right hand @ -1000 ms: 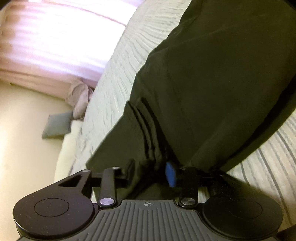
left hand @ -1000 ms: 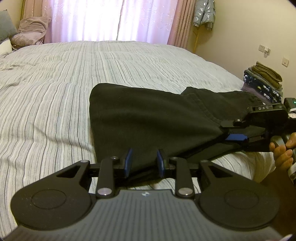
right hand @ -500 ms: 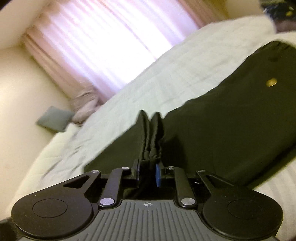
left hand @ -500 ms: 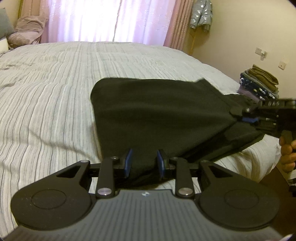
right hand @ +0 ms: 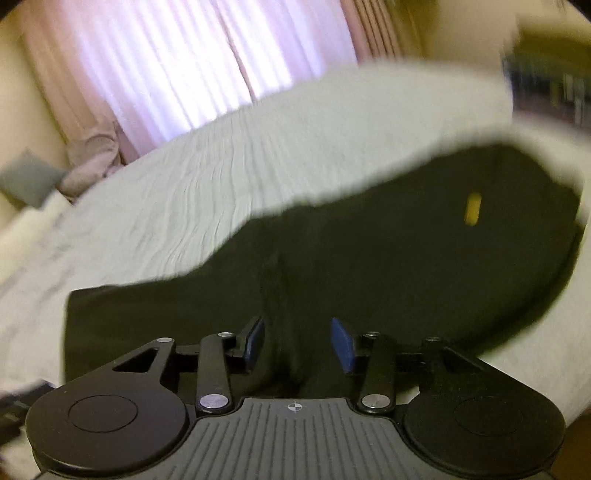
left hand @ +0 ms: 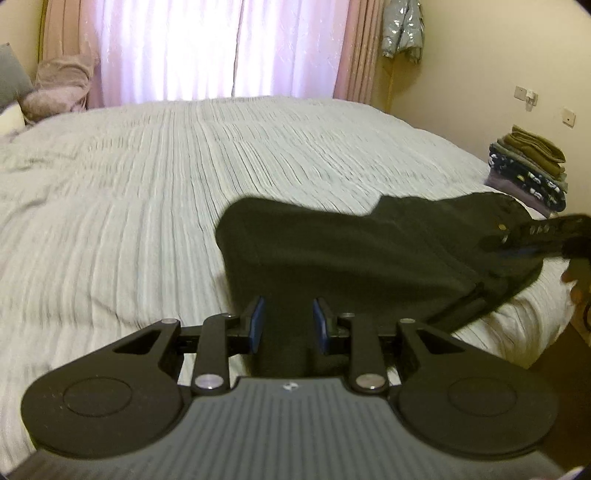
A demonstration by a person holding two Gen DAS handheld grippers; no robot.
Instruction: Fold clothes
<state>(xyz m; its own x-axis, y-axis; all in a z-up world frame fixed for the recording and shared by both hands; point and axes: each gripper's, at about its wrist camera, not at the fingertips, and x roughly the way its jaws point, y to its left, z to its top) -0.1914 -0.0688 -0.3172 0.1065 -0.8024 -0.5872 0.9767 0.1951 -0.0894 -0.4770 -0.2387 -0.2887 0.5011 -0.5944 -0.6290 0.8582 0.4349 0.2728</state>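
Garment (left hand: pixel 362 251) between left fingers (left hand: pixel 256 325); right fingers (right hand: pixel 341 345) opening around fold

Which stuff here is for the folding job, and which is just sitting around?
For the job:
black garment
left gripper, closed on its edge
right gripper, jaws opening, cloth between them
striped bed underneath

Just lying about:
folded clothes stack
pink blanket heap
hanging jacket
curtains

right gripper (right hand: pixel 295 341) jaws opening, dark fold between pads, not pinched | black garment (right hand: pixel 388 266) flat on striped bed (right hand: pixel 229 177) | curtains (right hand: pixel 207 62) behind bed
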